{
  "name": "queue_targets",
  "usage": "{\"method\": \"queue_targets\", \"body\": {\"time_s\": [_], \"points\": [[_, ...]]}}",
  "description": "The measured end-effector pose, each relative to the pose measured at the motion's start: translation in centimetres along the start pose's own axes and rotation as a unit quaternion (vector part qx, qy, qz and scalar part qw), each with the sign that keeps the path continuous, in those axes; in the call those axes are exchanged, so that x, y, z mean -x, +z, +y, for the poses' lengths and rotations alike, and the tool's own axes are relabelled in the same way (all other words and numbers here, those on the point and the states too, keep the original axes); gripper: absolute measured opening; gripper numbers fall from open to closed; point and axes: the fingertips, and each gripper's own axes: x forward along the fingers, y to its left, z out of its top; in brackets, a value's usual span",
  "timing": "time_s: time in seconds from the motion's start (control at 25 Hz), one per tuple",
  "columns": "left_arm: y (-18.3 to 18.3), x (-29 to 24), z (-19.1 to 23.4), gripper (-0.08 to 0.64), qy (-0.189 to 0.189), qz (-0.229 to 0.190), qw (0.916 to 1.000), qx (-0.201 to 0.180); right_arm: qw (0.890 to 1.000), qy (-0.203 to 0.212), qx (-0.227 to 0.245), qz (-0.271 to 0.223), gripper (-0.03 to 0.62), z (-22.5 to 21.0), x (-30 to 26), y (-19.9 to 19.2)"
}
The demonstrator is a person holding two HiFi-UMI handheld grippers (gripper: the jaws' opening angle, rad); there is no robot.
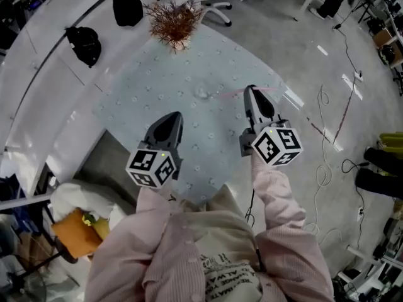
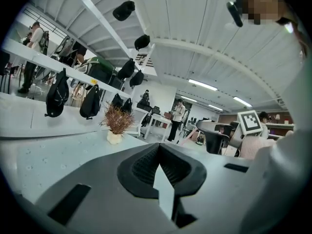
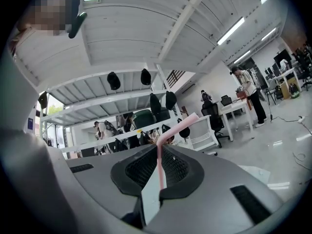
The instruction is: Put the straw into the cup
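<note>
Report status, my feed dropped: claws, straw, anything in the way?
Left claw shut, empty. Right claw shut on pink straw, bent end poking out. Faint clear cup ahead, no straw in it. Path looks clear.

Two grippers (left gripper (image 1: 177, 116), right gripper (image 1: 250, 89)), one pink straw (image 3: 159, 165), one potted plant (image 1: 174, 21).

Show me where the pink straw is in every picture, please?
Head view: the straw is a faint pink line above the middle, at the tip of the right gripper.
Left gripper view: a small pink line just right of the middle.
Right gripper view: in the middle, pinched in the jaws, its bent end pointing up and right.
Shared landmark: the black bags hanging on the white rail.
</note>
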Motion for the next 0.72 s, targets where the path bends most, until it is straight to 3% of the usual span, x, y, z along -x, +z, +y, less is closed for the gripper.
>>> {"method": "queue_targets", "body": {"time_s": [0.72], "points": [[-7.2, -7.6, 5.7, 0.000, 0.039, 0.059, 0.9956, 0.062, 0.994, 0.043, -0.034, 0.092, 0.023, -3.7, -11.4, -10.8]]}}
